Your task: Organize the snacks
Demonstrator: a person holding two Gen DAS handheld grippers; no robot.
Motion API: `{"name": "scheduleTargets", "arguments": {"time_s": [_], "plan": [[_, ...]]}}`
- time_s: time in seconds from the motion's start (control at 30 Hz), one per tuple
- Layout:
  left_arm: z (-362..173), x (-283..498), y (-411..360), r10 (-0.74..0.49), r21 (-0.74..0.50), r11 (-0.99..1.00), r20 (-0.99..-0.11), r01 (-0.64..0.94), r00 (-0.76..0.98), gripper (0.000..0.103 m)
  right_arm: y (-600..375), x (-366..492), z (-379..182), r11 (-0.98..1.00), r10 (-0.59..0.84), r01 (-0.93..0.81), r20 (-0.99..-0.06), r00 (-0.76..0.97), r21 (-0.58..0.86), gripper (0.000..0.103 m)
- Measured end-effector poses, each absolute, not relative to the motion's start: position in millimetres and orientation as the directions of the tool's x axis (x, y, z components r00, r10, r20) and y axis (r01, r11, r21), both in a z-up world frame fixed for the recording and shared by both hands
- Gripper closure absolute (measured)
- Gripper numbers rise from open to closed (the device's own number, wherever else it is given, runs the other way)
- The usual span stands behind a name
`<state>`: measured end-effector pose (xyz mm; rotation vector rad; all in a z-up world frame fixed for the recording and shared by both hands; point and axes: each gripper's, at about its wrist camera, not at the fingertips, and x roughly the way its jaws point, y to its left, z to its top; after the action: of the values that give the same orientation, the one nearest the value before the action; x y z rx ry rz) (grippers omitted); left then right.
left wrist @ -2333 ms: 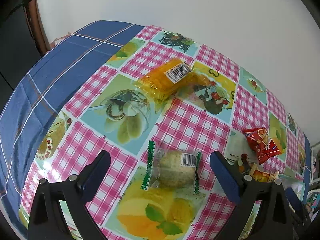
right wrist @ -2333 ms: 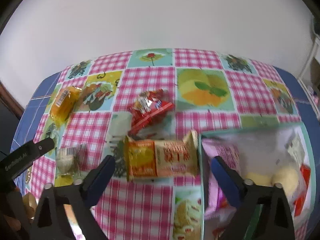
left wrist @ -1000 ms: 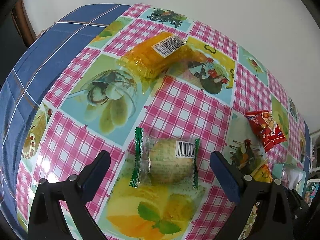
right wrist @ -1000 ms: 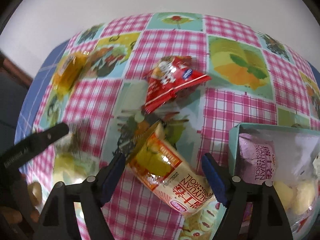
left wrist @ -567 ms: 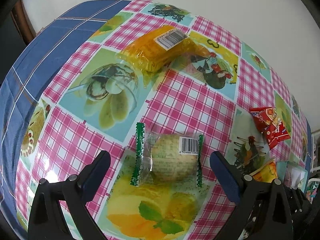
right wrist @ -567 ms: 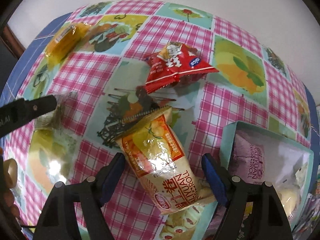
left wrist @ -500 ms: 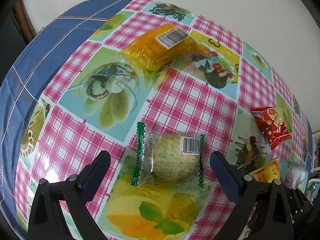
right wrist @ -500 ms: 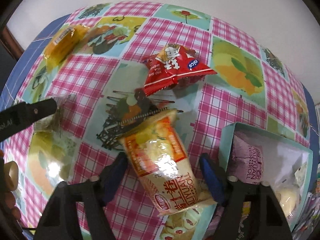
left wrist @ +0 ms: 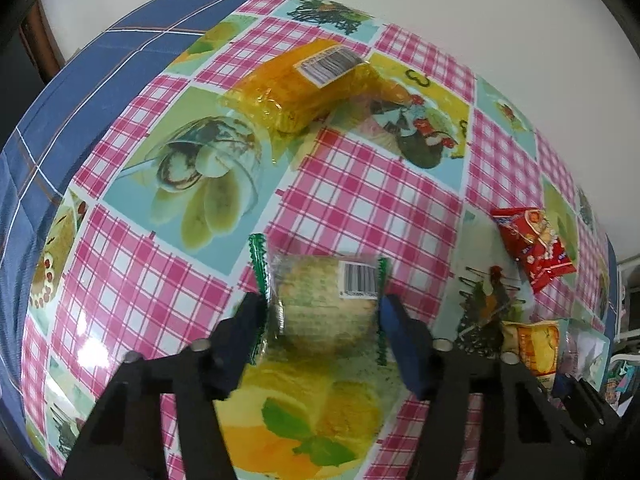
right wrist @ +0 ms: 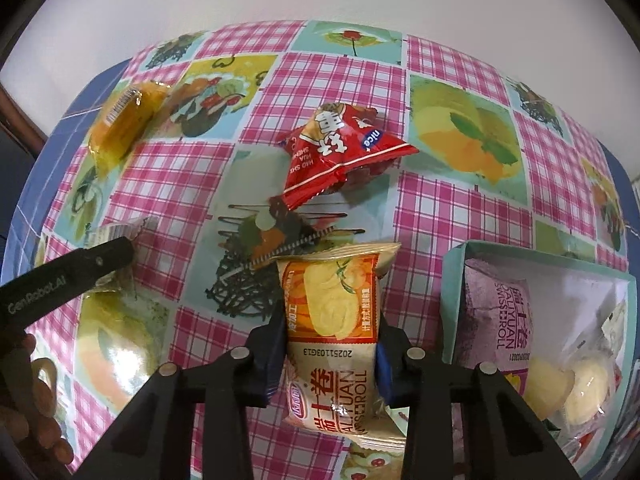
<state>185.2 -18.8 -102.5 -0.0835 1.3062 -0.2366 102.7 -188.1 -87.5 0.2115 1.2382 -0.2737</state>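
Note:
A clear-wrapped round cake (left wrist: pixel 324 300) with green crimped ends lies on the chequered tablecloth. My left gripper (left wrist: pixel 322 316) points down over it with its jaws closing, both pads against the wrapper's ends. My right gripper (right wrist: pixel 330 336) is shut on an orange Swiss roll packet (right wrist: pixel 332 300), gripping its two long sides. That packet lies lengthwise between the fingers, just left of a teal box (right wrist: pixel 452 280). In the right wrist view the left gripper's finger (right wrist: pixel 100 256) shows at the left edge.
A red snack packet (right wrist: pixel 336 156) lies beyond the Swiss roll, and an orange packet (left wrist: pixel 304 84) sits far back. The teal box holds a pink roll packet (right wrist: pixel 496 308) and pale cakes. A hand (right wrist: pixel 36 400) holds the left gripper. Blue cloth (left wrist: pixel 80 100) borders the table.
Both grippers' jaws have drawn in from wide apart onto their packets. The Swiss roll packet has turned from slanted to straight between the right fingers.

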Motion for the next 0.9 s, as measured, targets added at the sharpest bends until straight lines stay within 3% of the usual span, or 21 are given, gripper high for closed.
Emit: {"name": "scheduleTargets", "arguments": {"time_s": [0.53,0.9], "plan": [[-95,155,-25,-0.282,-0.261,0.957,-0.940,0.128,0.190,0.049,-175,74,-48,0.945,-0.068,0.323,-0.940,0.334,0.047,0.064],[-55,137,-33,-0.321,-0.281,0.942,-0.913,0.181,0.253,0.049,-175,51,-32,0.933,-0.037,0.343,-0.923,0.384,0.106,0.064]]}}
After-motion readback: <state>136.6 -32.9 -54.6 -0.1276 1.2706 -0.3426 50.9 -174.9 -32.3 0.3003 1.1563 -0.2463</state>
